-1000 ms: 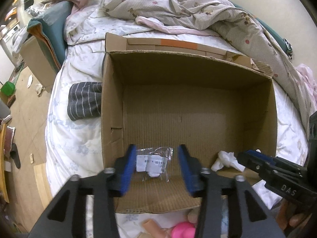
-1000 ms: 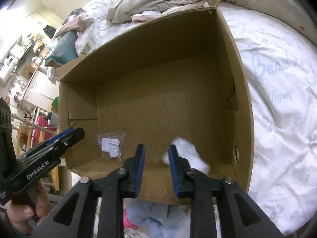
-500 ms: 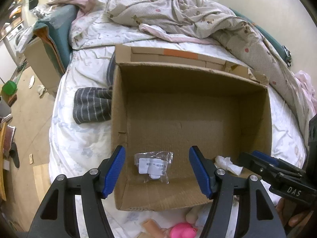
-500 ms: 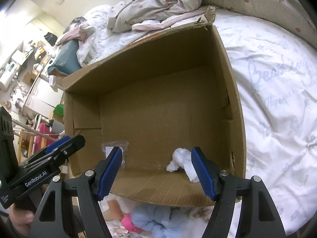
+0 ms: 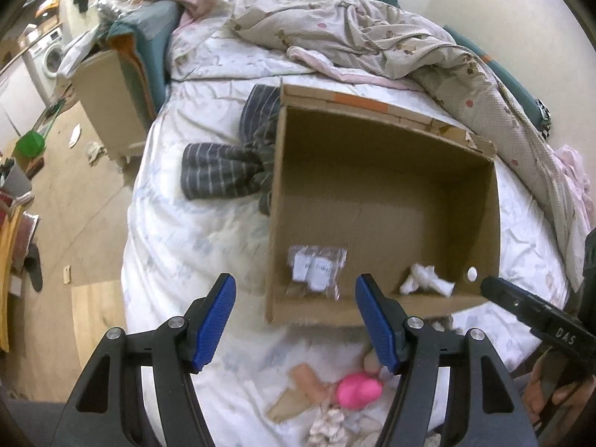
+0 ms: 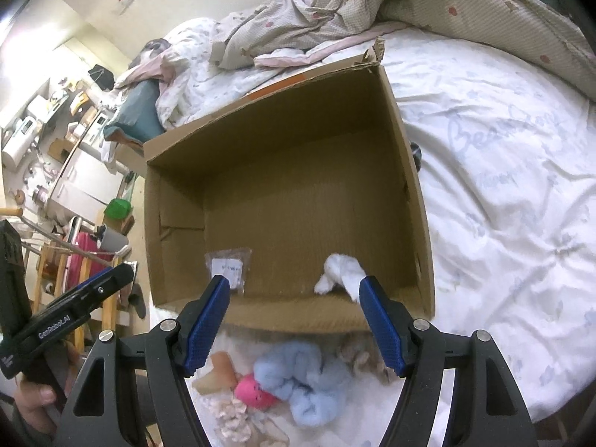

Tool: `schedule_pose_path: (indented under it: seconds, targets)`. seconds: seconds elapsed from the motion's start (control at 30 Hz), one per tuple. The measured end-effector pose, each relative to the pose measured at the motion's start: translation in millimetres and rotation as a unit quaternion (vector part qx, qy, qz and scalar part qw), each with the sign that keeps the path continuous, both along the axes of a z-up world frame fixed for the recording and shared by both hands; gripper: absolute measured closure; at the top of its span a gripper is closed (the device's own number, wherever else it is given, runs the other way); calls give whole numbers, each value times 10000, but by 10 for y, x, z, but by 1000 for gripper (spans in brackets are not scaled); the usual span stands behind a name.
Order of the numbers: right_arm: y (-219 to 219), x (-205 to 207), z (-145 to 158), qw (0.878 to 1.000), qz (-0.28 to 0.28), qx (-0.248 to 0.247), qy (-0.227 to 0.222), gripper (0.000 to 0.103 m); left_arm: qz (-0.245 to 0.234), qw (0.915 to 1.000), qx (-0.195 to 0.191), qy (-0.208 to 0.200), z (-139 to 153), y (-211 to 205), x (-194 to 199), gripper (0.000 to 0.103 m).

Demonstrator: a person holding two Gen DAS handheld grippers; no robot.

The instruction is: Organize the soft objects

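An open cardboard box [image 5: 383,156] [image 6: 409,231] lies on the bed. Inside near its front wall lie a clear plastic packet [image 5: 316,270] [image 6: 229,268] and a white soft wad [image 5: 424,279] [image 6: 341,272]. My left gripper [image 5: 296,320] is open and empty, held above the bed in front of the box's left front corner. My right gripper [image 6: 294,322] is open and empty, above the box's front wall. On the bed in front of the box lie a pink toy [image 5: 357,389] [image 6: 255,391], a light blue fluffy piece [image 6: 301,380] and a beige piece [image 6: 219,367].
A striped dark cloth [image 5: 223,173] lies left of the box. A crumpled quilt [image 5: 372,44] is heaped behind the box. The white bed sheet [image 6: 503,186] stretches right of the box. The bed's left edge drops to a wooden floor [image 5: 85,201].
Both grippers have opened wide, let go of the packet and the white wad inside the box, and drawn back toward the front of the box.
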State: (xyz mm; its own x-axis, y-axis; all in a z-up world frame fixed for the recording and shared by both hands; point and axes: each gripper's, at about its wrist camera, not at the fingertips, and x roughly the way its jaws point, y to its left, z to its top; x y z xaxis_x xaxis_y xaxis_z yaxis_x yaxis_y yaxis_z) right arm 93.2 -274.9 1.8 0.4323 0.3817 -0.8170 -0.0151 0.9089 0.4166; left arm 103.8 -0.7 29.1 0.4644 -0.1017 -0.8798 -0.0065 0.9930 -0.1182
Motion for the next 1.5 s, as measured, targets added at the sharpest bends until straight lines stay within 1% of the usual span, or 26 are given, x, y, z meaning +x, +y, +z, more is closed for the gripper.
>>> schedule_pose_path:
  seconds: [0.17, 0.3, 0.43, 0.53, 0.6, 0.67, 0.7, 0.73, 0.77, 0.87, 0.9, 0.97, 1.03, 1.07, 1.13, 1.2, 1.23, 1.33, 1.5]
  targets:
    - [16, -132, 28, 10000, 52, -65, 7, 27, 58, 9999, 67, 140, -43, 78, -172, 39]
    - [5, -246, 6, 9999, 30, -4, 99, 27, 148, 9994, 136, 292, -111, 128, -260, 39]
    - [31, -345, -64, 9996, 43, 21, 290, 27, 160, 9984, 113, 534, -220, 155, -340, 39]
    - [51, -403, -124, 9990, 69, -18, 432, 27, 135, 9958, 16, 902, -387, 172, -394, 39]
    - [54, -427, -141, 9988, 78, -53, 478, 27, 49, 9912, -16, 1323, -586, 148, -411, 40]
    - [50, -436, -149, 9987, 72, -87, 495, 27, 26, 9858, -92, 1674, -778, 131, -436, 45]
    - [35, -441, -153, 9987, 62, -96, 506, 27, -6, 9824, -111, 1867, -876, 114, -447, 55]
    - [27, -442, -157, 9986, 50, -90, 519, 27, -51, 9795, -108, 2012, -946, 93, -453, 62]
    - [21, -440, -163, 9985, 37, -85, 534, 27, -156, 9758, -75, 2178, -1029, 49, -459, 63]
    - [13, -433, -169, 9984, 25, -73, 554, 27, -425, 9703, 51, 2380, -1169, -77, -474, 63]
    - [15, -431, -172, 9985, 31, -79, 548, 27, -490, 9689, 105, 2422, -1209, -113, -480, 64]
    - [14, -428, -176, 9984, 32, -81, 561, 27, -593, 9664, 116, 2497, -1279, -169, -492, 69]
    - [19, -426, -182, 9983, 35, -81, 574, 27, -653, 9646, 239, 2543, -1336, -208, -499, 71]
    - [19, -426, -182, 9983, 34, -85, 573, 27, -672, 9640, 289, 2555, -1367, -221, -504, 74]
    - [21, -423, -188, 9983, 34, -82, 581, 27, -729, 9631, 348, 2567, -1397, -242, -514, 93]
    - [20, -422, -187, 9983, 33, -86, 577, 27, -729, 9647, 424, 2495, -1389, -254, -525, 95]
    - [19, -421, -187, 9983, 34, -85, 579, 27, -730, 9655, 396, 2468, -1371, -245, -534, 97]
    - [6, -418, -199, 9982, 17, -77, 599, 27, -636, 9703, 159, 2329, -1216, -154, -518, 98]
    - [-60, -429, -229, 9978, -74, 10, 663, 27, -379, 9791, -403, 1959, -843, 56, -591, 98]
